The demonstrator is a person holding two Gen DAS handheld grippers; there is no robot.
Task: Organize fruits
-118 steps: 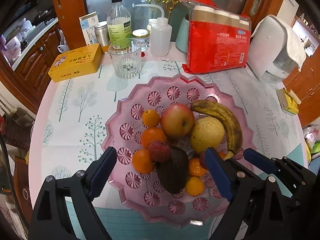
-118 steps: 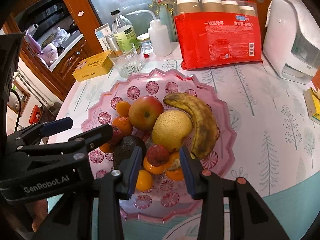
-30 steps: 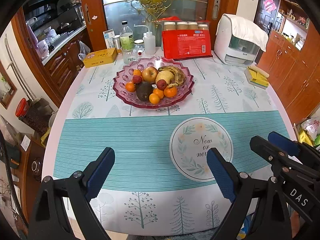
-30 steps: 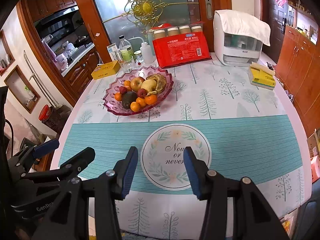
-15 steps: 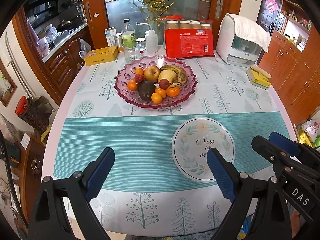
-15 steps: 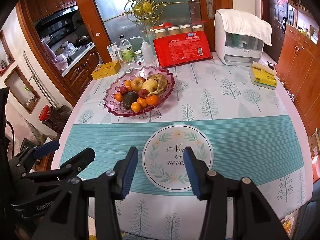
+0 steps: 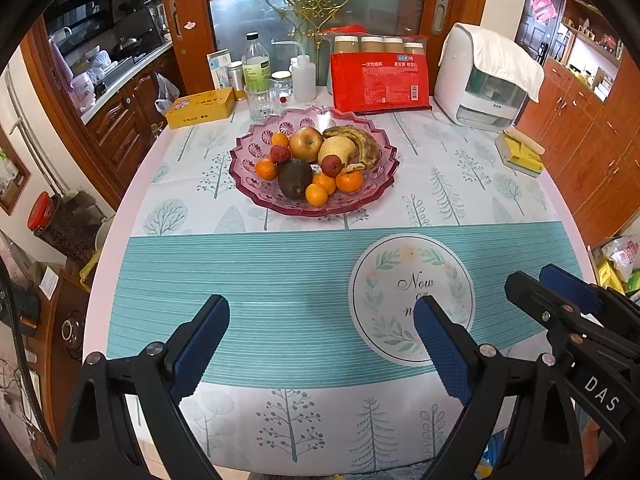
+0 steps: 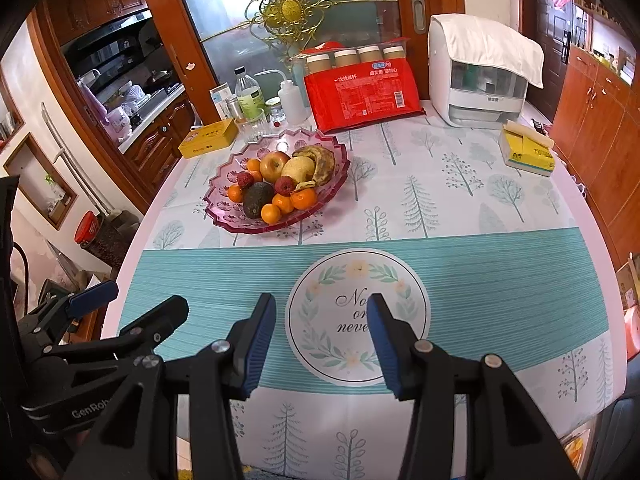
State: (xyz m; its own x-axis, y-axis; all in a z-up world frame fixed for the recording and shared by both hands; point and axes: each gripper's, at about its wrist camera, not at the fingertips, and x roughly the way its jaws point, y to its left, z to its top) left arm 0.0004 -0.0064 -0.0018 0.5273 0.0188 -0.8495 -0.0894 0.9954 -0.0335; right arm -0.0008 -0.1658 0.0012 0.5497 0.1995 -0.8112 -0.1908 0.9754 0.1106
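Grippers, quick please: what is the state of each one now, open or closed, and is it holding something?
Left gripper: open wide, holding nothing.
Right gripper: open, narrower gap, holding nothing.

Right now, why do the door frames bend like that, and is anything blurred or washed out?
Left wrist view: wide lens bows the cabinets and darkens the corners; fruit bowl stays sharp. Right wrist view: same bending, window glass glows bright; the tablecloth's round print reads clearly.
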